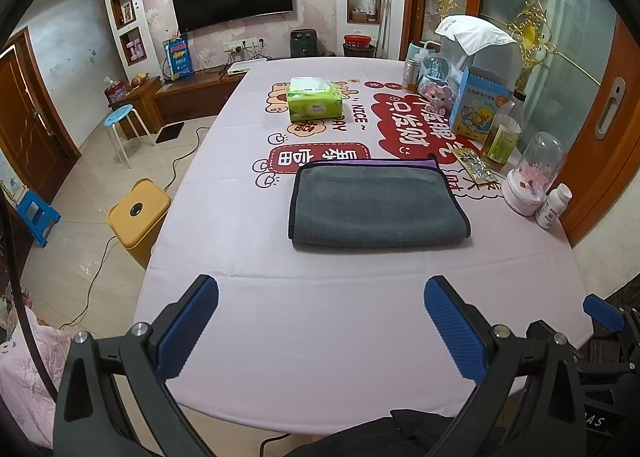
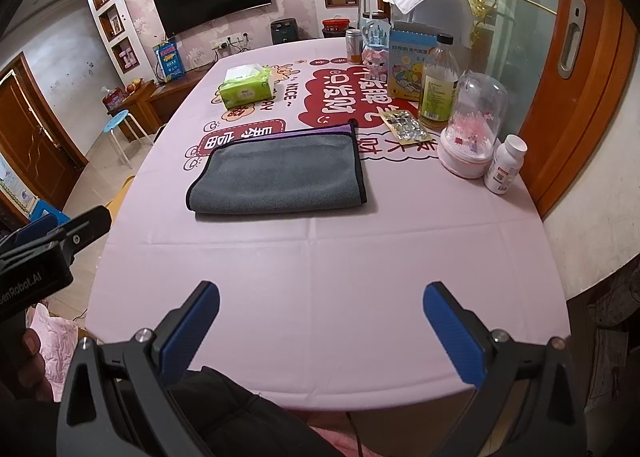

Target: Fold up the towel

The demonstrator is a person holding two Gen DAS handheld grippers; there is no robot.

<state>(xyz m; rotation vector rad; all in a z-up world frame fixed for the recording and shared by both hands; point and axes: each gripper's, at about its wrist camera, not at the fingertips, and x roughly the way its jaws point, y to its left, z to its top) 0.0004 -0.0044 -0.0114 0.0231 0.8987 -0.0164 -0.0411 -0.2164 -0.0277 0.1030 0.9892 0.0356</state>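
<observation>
The grey microfibre towel with black piping (image 1: 378, 205), already folded once, lies mid-counter (image 1: 320, 317). Both hand-held grippers, left (image 1: 320, 327) and right (image 2: 320, 333), are held wide; opposite corners should be pinched evenly.

Grey microfibre towel w/ black piped edging (image 1: 378, 205) (image 2: 280, 173) lies flat on the pink printed tablecloth (image 1: 320, 321) (image 2: 320, 277), approx mid-table. Folded over: smooth rounded fold along the near edge, two layers stacked, open edges at the far side. Top layer sits a bit short of the lower one, so a thin purple strip of the underside (image 1: 384, 163) (image 2: 304, 133) shows along the far edge. Black hanging loop at far right corner. Outline roughly rectangular, long side running left-right; surface smooth, no big wrinkles. Far edge overlaps the red printed label on the cloth.
</observation>
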